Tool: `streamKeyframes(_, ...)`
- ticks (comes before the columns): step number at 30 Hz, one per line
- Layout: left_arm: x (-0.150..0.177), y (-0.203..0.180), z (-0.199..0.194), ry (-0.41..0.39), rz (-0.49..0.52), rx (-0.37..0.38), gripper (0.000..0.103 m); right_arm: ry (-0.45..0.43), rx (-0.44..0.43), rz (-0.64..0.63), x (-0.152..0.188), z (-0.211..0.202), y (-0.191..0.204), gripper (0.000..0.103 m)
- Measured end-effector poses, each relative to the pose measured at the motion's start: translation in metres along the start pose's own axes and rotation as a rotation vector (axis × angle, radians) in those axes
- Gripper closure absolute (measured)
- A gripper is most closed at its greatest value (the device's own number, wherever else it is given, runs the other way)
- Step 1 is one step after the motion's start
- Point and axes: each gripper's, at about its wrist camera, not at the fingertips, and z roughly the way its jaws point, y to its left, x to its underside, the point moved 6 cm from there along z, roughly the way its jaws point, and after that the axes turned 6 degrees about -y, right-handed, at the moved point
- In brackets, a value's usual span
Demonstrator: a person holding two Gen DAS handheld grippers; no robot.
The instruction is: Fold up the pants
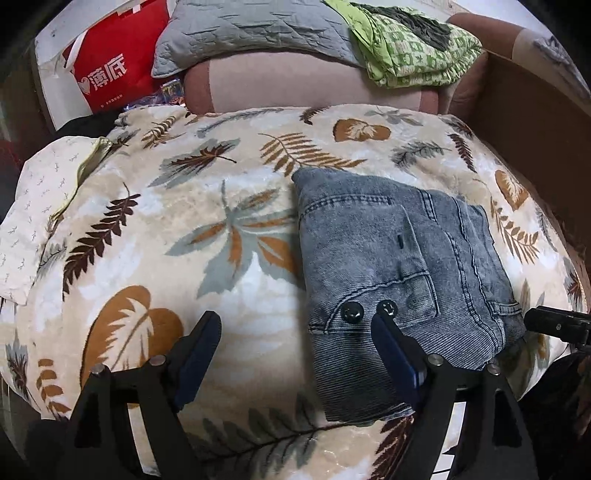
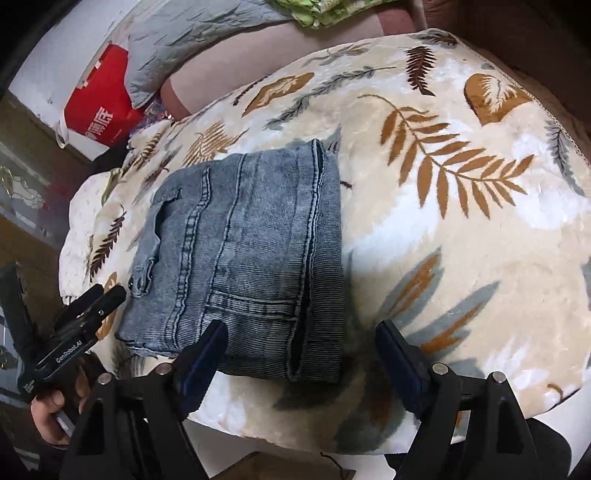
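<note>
The grey-blue denim pants [image 1: 399, 273] lie folded into a compact rectangle on the leaf-patterned blanket [image 1: 207, 229]. In the right wrist view the pants [image 2: 251, 254] sit left of centre on the blanket [image 2: 461, 229]. My left gripper [image 1: 295, 332] is open and empty, its right finger over the pants' near left edge by two black buttons [image 1: 369, 312]. My right gripper [image 2: 301, 339] is open and empty, its left finger over the pants' near edge. The left gripper also shows at the left of the right wrist view [image 2: 88, 306]; the right gripper's tip shows at the right edge of the left wrist view [image 1: 554, 325].
A red shopping bag [image 1: 110, 62] stands at the back left. A grey quilted pillow [image 1: 251, 29] and a green patterned cloth [image 1: 417, 48] lie on the pink sofa back [image 1: 295, 81]. A white patterned cloth [image 1: 40, 206] lies at the blanket's left. A brown cardboard wall [image 1: 528, 122] stands at the right.
</note>
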Motion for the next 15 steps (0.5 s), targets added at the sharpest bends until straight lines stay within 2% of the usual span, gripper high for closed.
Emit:
streamKeyframes(4,-0.003,0.006,-0.006,-0.011,-0.019,0.008,0.019,-0.01,-0.007,0.006,-0.007,-0.003,0.0,0.019)
streamKeyframes(6,-0.006,0.01,-0.008,-0.012,-0.039,0.051,0.019,-0.002,-0.037,0.022,-0.012,-0.001,0.004,0.019)
streamKeyframes(8,-0.009,0.018,-0.005,0.01,-0.1,0.127,0.019,-0.005,-0.091,0.057,-0.022,-0.002,0.003,0.019)
streamKeyframes(10,-0.013,0.028,0.004,0.042,-0.204,0.235,0.019,0.005,-0.141,0.107,-0.032,-0.001,-0.004,0.019)
streamKeyframes(12,-0.016,0.034,0.022,0.118,-0.296,0.352,0.019,0.037,-0.205,0.152,-0.043,0.006,-0.011,0.019)
streamKeyframes(15,-0.022,0.023,0.041,0.178,-0.307,0.466,0.019,0.074,-0.267,0.202,-0.061,0.021,-0.018,0.019)
